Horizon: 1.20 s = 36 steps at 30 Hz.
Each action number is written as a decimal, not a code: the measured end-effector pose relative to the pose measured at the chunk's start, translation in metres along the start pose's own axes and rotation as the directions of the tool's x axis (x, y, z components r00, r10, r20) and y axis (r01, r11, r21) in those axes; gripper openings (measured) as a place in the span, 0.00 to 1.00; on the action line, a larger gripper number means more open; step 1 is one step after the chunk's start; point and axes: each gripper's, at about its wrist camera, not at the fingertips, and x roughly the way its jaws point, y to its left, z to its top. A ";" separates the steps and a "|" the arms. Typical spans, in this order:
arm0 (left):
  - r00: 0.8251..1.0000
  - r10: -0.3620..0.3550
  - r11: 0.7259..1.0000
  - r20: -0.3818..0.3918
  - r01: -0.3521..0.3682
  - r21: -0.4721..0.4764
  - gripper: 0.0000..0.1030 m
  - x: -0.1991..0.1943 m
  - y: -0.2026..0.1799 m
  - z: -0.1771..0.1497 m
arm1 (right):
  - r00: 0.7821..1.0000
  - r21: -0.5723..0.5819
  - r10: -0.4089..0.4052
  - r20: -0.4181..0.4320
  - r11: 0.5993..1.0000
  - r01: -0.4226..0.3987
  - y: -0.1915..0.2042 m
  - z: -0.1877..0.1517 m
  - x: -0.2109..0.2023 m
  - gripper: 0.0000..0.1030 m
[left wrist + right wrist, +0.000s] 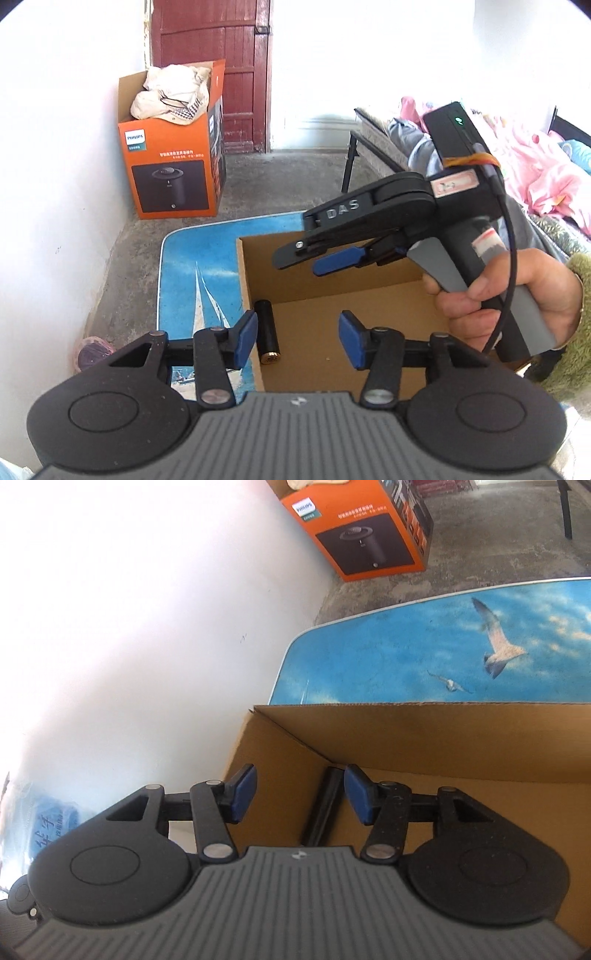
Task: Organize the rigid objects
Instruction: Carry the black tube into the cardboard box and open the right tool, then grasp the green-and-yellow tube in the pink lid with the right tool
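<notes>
A home bedroom: pink bedding [532, 162], red door [221, 66].

White plaster wall [55, 166] at left, washed in daylight | dark red wooden door [218, 66] upper centre | rough grey concrete floor [266, 184] | orange appliance carton [173, 162] against wall | bed with pink bedding [535, 166] upper right

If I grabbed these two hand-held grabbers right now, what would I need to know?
Left gripper: open, empty, held over the cardboard box's near-left corner.
Right gripper: open, empty, also above the box, held in a hand.
Black cylinder: lying in the box on its floor against the left wall, gold end toward you.
Done: that cylinder is boxed.
Left: no other loose items show on the blue table; look around for more before continuing.
</notes>
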 end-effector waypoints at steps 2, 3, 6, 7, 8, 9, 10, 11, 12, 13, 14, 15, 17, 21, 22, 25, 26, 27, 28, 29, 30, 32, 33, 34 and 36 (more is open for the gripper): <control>1.000 0.002 1.000 0.031 -0.002 -0.015 0.51 -0.020 0.003 -0.002 | 0.999 0.000 0.020 0.047 1.000 -0.020 0.006 -0.011 -0.034 0.51; 0.999 0.007 1.000 0.052 -0.006 -0.029 0.52 -0.034 0.004 -0.005 | 0.997 -0.004 0.032 0.065 0.999 -0.032 0.009 -0.016 -0.049 0.51; 0.995 0.011 0.998 0.097 -0.005 -0.061 0.58 -0.069 0.007 -0.017 | 0.988 -0.028 0.081 0.130 0.997 -0.078 0.018 -0.045 -0.102 0.51; 0.994 0.011 0.998 0.108 -0.004 -0.067 0.59 -0.079 0.007 -0.023 | 0.983 -0.040 0.101 0.155 0.995 -0.096 0.021 -0.060 -0.123 0.51; 0.993 0.010 0.998 0.117 -0.002 -0.068 0.59 -0.088 0.006 -0.030 | 0.979 -0.053 0.113 0.171 0.993 -0.106 0.023 -0.073 -0.135 0.51; 0.993 0.008 0.998 0.120 0.000 -0.067 0.62 -0.094 0.005 -0.036 | 0.976 -0.063 0.119 0.184 0.992 -0.110 0.024 -0.086 -0.146 0.51; 0.993 0.004 0.998 0.120 0.004 -0.064 0.64 -0.099 0.004 -0.043 | 0.972 -0.065 0.124 0.197 0.991 -0.113 0.027 -0.107 -0.164 0.51; 0.993 0.001 0.998 0.117 0.007 -0.065 0.65 -0.102 0.002 -0.051 | 0.971 -0.067 0.133 0.201 0.990 -0.122 0.028 -0.123 -0.171 0.51; 0.994 -0.003 0.998 0.111 0.010 -0.061 0.65 -0.105 0.000 -0.060 | 0.969 -0.061 0.141 0.202 0.989 -0.132 0.026 -0.143 -0.176 0.51; 0.995 -0.007 0.999 0.099 0.012 -0.051 0.66 -0.104 -0.004 -0.070 | 0.970 -0.053 0.143 0.199 0.989 -0.135 0.026 -0.162 -0.175 0.51; 0.997 -0.010 0.999 0.081 0.013 -0.040 0.66 -0.103 -0.008 -0.081 | 0.972 -0.046 0.139 0.189 0.990 -0.132 0.024 -0.180 -0.172 0.51; 0.998 -0.013 1.000 0.061 0.015 -0.027 0.66 -0.100 -0.013 -0.091 | 0.974 -0.035 0.129 0.185 0.992 -0.125 0.023 -0.195 -0.169 0.51; 1.000 -0.009 1.000 0.016 0.009 0.013 0.66 -0.090 -0.023 -0.113 | 0.980 0.006 0.110 0.167 0.994 -0.113 0.016 -0.231 -0.146 0.48; 0.998 0.007 0.995 -0.057 -0.002 0.097 0.61 -0.073 -0.049 -0.153 | 0.984 0.088 0.074 0.160 0.992 -0.088 0.003 -0.268 -0.116 0.43; 0.998 0.014 0.993 -0.063 -0.006 0.119 0.59 -0.070 -0.054 -0.158 | 0.985 0.106 0.063 0.159 0.991 -0.080 0.005 -0.275 -0.108 0.41; 0.997 0.046 0.980 -0.058 -0.033 0.196 0.48 -0.061 -0.071 -0.175 | 0.988 0.135 0.058 0.144 0.988 -0.078 0.001 -0.280 -0.090 0.36; 0.997 0.056 0.975 -0.059 -0.042 0.219 0.45 -0.058 -0.075 -0.178 | 0.989 0.140 0.050 0.141 0.988 -0.070 0.000 -0.280 -0.085 0.35; 0.997 0.058 0.972 -0.055 -0.044 0.232 0.41 -0.055 -0.077 -0.181 | 0.989 0.139 0.046 0.142 0.988 -0.066 0.000 -0.280 -0.083 0.35; 0.997 0.057 0.971 -0.058 -0.042 0.237 0.40 -0.052 -0.078 -0.182 | 0.988 0.140 0.043 0.147 0.988 -0.063 0.000 -0.280 -0.080 0.33; 0.997 0.053 0.971 -0.063 -0.037 0.236 0.38 -0.050 -0.079 -0.184 | 0.988 0.147 0.043 0.146 0.987 -0.064 0.000 -0.281 -0.078 0.31; 0.997 0.046 0.973 -0.068 -0.030 0.228 0.35 -0.046 -0.078 -0.185 | 0.989 0.155 0.046 0.144 0.986 -0.069 -0.002 -0.281 -0.075 0.31; 0.996 0.042 0.975 -0.074 -0.024 0.220 0.31 -0.041 -0.078 -0.186 | 0.988 0.169 0.054 0.143 0.982 -0.079 -0.005 -0.283 -0.072 0.28; 0.996 0.038 0.976 -0.077 -0.021 0.216 0.29 -0.040 -0.078 -0.186 | 0.988 0.176 0.058 0.142 0.981 -0.082 -0.007 -0.285 -0.070 0.26; 0.996 0.034 0.977 -0.080 -0.016 0.213 0.27 -0.038 -0.078 -0.187 | 0.987 0.185 0.067 0.143 0.978 -0.093 -0.008 -0.286 -0.068 0.24; 0.997 0.035 0.976 -0.076 -0.018 0.217 0.27 -0.038 -0.079 -0.187 | 0.986 0.190 0.074 0.147 0.977 -0.101 -0.007 -0.288 -0.066 0.21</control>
